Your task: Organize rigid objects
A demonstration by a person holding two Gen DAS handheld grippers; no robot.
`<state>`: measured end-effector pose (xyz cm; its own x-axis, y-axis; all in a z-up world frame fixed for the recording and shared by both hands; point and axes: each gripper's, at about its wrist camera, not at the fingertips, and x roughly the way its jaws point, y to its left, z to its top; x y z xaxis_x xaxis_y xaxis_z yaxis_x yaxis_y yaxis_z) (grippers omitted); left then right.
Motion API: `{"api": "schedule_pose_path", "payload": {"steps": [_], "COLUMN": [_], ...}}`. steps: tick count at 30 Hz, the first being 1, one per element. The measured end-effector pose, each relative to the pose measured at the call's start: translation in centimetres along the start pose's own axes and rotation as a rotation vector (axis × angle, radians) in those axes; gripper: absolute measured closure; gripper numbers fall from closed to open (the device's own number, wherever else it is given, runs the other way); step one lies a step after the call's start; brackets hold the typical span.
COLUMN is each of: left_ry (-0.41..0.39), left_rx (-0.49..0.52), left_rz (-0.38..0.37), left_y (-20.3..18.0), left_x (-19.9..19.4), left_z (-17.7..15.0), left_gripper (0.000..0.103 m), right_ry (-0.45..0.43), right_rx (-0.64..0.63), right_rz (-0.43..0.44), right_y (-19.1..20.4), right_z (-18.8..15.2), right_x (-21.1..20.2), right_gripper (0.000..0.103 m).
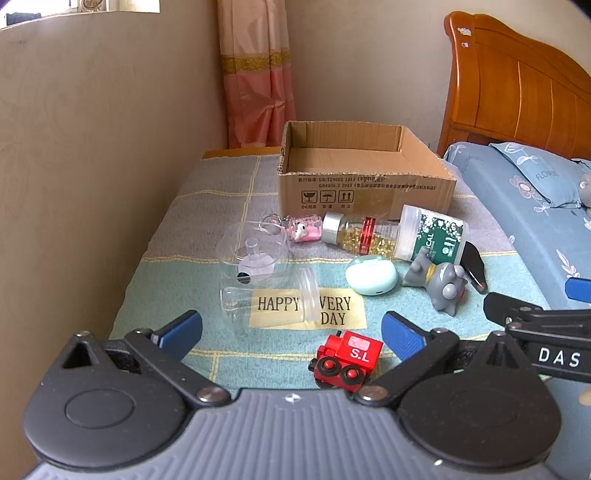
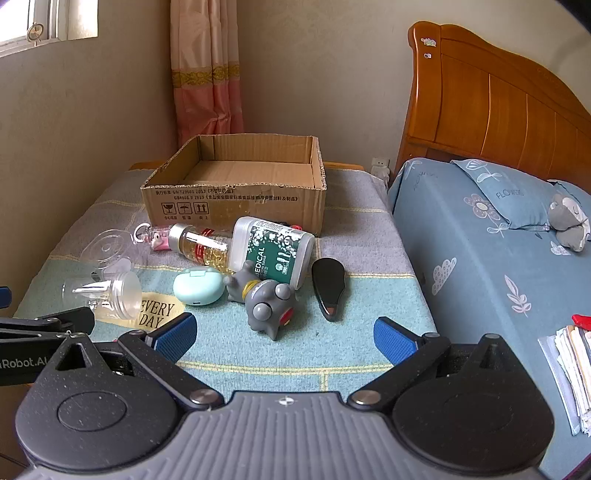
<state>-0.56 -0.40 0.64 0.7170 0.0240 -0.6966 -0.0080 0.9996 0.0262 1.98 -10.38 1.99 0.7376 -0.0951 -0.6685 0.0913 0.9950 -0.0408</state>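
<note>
A: Both tongs spread wide and empty, left gripper (image 1: 291,330) over the red train (image 1: 347,360), right gripper (image 2: 284,334) near the grey toy (image 2: 267,302).

B: Sensible: the box (image 1: 364,192) sits empty behind the clutter. Clear jar (image 1: 269,306) probably rolls; bed (image 2: 480,258) crowds the right.

I'm working in a home bedroom: a carved wooden headboard (image 2: 498,99) stands over a bed (image 2: 480,266) with blue flower-print bedding and a matching pillow (image 2: 506,192), a pink curtain (image 2: 207,74) hangs in the wall corner, and a window (image 2: 40,22) lets in daylight beside it.
</note>
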Motion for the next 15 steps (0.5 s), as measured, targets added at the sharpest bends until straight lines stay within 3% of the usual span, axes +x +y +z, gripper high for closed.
{"api": "schedule_pose_path", "payload": {"steps": [15], "left_ry": [0.001], "left_rx": [-0.003], "left_rz": [-0.006], "left_y": [0.61], "left_x": [0.24], "left_z": [-0.04], "left_gripper": [0.001], "right_ry": [-0.007], "right_rx": [0.002], "right_rz": [0.001], "right_y": [0.08], "right_z": [0.07], "right_x": [0.04], "right_gripper": [0.0]}}
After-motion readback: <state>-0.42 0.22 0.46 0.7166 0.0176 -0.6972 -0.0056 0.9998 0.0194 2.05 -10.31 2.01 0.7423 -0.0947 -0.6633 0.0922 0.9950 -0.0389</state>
